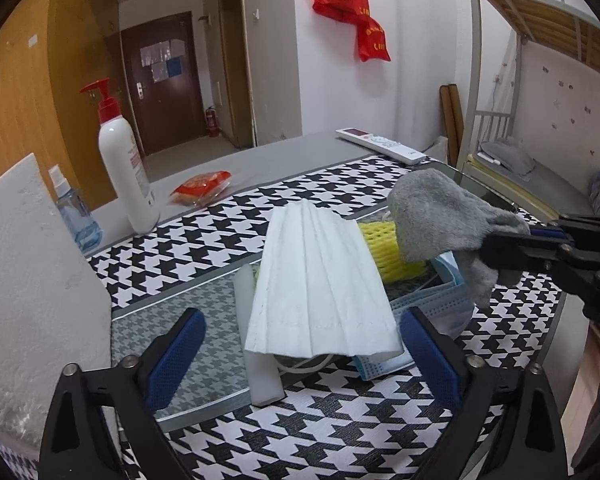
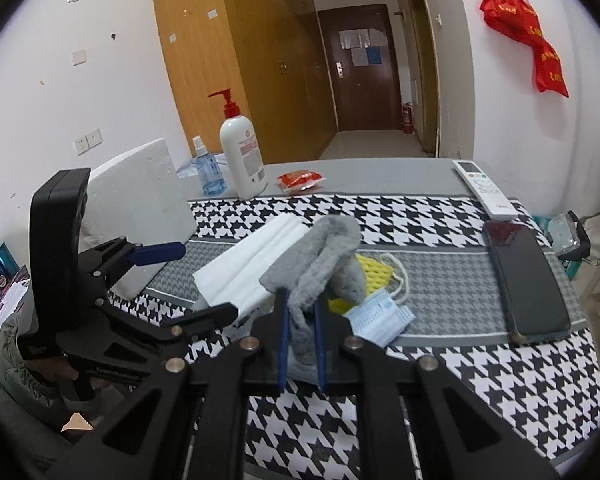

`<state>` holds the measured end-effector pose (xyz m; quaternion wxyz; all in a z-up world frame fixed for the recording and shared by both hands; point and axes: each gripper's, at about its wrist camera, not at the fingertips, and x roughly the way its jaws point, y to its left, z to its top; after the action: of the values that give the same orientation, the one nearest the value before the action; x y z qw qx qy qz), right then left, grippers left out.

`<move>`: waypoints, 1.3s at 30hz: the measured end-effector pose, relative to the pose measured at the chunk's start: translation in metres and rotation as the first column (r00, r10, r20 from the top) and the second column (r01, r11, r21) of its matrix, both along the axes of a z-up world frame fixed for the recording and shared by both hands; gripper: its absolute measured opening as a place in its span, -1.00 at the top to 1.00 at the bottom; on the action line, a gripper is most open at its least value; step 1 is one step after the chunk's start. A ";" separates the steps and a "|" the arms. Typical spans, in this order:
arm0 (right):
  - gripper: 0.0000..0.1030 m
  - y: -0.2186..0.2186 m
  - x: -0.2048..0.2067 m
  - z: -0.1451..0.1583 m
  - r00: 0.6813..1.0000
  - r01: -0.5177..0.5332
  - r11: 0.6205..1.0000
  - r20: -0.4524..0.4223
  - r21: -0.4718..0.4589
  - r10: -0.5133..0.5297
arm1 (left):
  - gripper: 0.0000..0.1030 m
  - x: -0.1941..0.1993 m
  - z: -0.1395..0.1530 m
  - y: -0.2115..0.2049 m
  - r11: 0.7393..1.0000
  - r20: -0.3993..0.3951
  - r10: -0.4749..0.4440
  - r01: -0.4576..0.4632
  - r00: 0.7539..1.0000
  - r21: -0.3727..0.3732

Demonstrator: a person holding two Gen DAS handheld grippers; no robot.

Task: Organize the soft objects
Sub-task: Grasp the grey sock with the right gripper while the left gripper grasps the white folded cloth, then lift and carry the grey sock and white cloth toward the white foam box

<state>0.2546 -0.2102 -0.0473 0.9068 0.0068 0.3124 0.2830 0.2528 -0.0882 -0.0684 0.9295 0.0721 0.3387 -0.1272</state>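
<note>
My right gripper (image 2: 301, 300) is shut on a grey fleecy sock (image 2: 320, 258) and holds it above the pile; the sock also shows in the left wrist view (image 1: 440, 216), hanging from the right gripper (image 1: 496, 246). My left gripper (image 1: 300, 334) is open and empty, its blue pads on either side of a folded white tissue stack (image 1: 320, 284), which also shows in the right wrist view (image 2: 244, 266). Under the stack lie a yellow foam net (image 1: 384, 252), a blue face mask (image 1: 436, 300) and a white foam bar (image 1: 260, 360). The mask (image 2: 380, 316) lies below the sock.
A white foam block (image 1: 32, 280) stands at the left. A pump bottle (image 1: 126, 164), a small spray bottle (image 1: 76, 216), a red snack packet (image 1: 202, 190) and a white remote (image 1: 380, 144) sit at the back. A black phone (image 2: 526, 280) lies at the right on the houndstooth cloth (image 1: 300, 420).
</note>
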 end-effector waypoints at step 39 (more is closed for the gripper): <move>0.73 -0.007 -0.018 0.019 0.999 0.029 0.999 0.029 0.047 -0.030 | 0.89 -0.025 0.037 0.010 0.996 0.050 -0.015 0.019 0.999 -0.082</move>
<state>0.2366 -0.2168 -0.0279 0.9150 0.0282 0.2922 0.2769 0.2273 -0.0785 -0.0313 0.9386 0.0398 0.3097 -0.1470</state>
